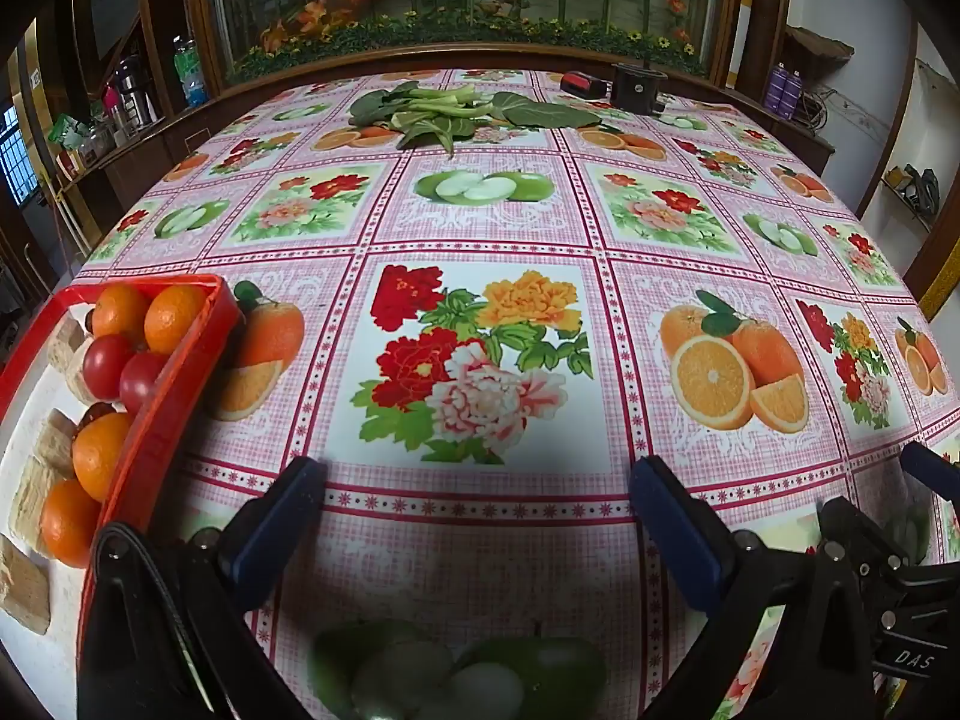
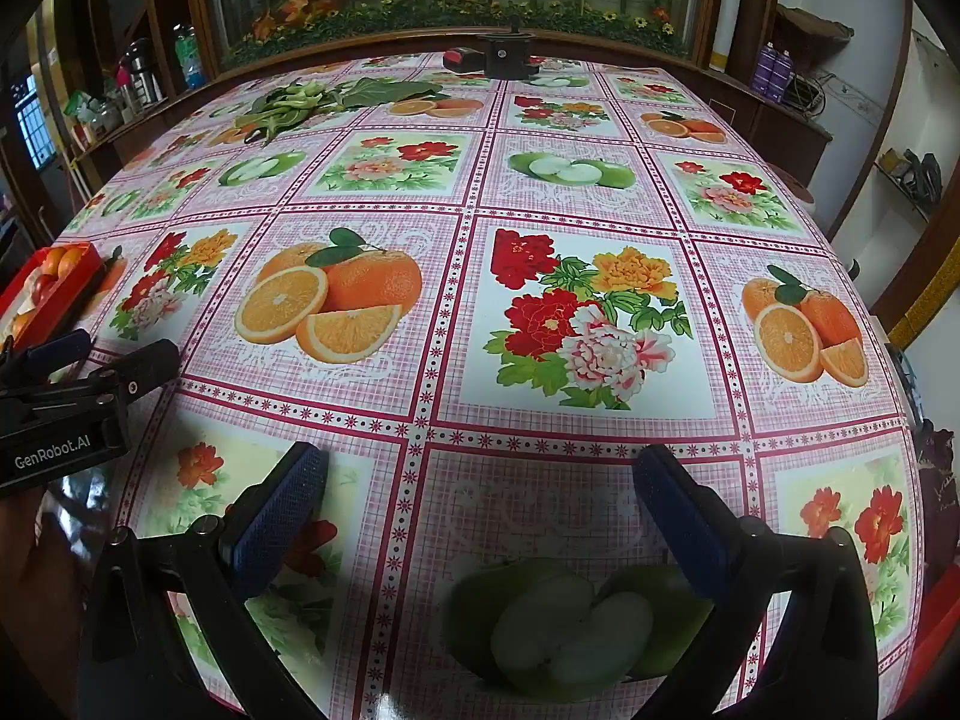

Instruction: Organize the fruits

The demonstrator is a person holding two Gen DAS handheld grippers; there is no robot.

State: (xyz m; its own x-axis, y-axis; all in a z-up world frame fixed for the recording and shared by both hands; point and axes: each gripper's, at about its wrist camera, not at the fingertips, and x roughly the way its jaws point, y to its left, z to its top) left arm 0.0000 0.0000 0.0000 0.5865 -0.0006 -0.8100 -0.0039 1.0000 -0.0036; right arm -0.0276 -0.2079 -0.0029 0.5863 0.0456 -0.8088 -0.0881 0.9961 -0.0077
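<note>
A red tray (image 1: pixel 180 372) at the left table edge holds several oranges (image 1: pixel 174 315), two red tomatoes (image 1: pixel 108 363) and pale biscuit blocks (image 1: pixel 27 498). It also shows small at the far left in the right wrist view (image 2: pixel 72 282). My left gripper (image 1: pixel 477 468) is open and empty, just right of the tray above the tablecloth. My right gripper (image 2: pixel 480 462) is open and empty over the tablecloth, to the right of the left gripper (image 2: pixel 102 354), whose tips show at the left of its view.
The table (image 1: pixel 480 222) has a pink cloth printed with fruit and flowers. Leafy greens (image 1: pixel 456 111) lie at the far side. A black holder (image 1: pixel 639 87) and a red-black object (image 1: pixel 585 84) stand at the far edge. Wooden cabinets surround the table.
</note>
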